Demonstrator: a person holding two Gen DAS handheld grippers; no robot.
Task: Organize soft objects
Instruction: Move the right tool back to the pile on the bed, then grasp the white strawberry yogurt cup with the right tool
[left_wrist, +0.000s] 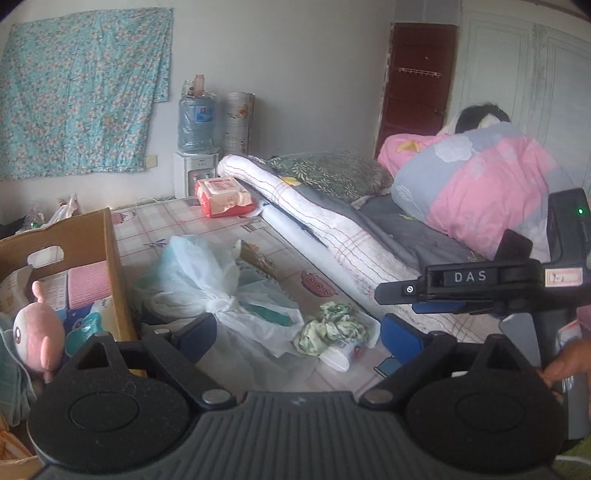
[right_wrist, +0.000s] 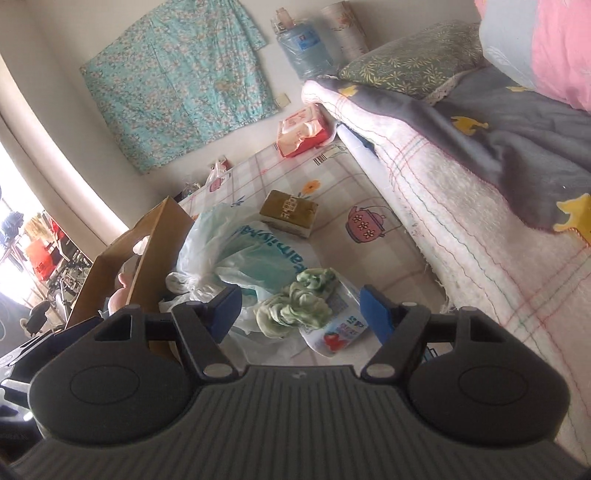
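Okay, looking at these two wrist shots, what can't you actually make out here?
- Cardboard box contents: the left wrist view shows only a pink plush toy and some packs; the box wall hides the rest.
- Tied plastic bag: contents veiled by the film in both views.
- Packet under the green cloth: its label is partly covered.
- Right gripper in the left wrist view: side-on, lower finger mostly hidden.

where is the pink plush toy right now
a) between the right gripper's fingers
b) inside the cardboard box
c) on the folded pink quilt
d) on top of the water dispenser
b: the pink plush toy sits in the cardboard box at the left of the left wrist view, among other packs.
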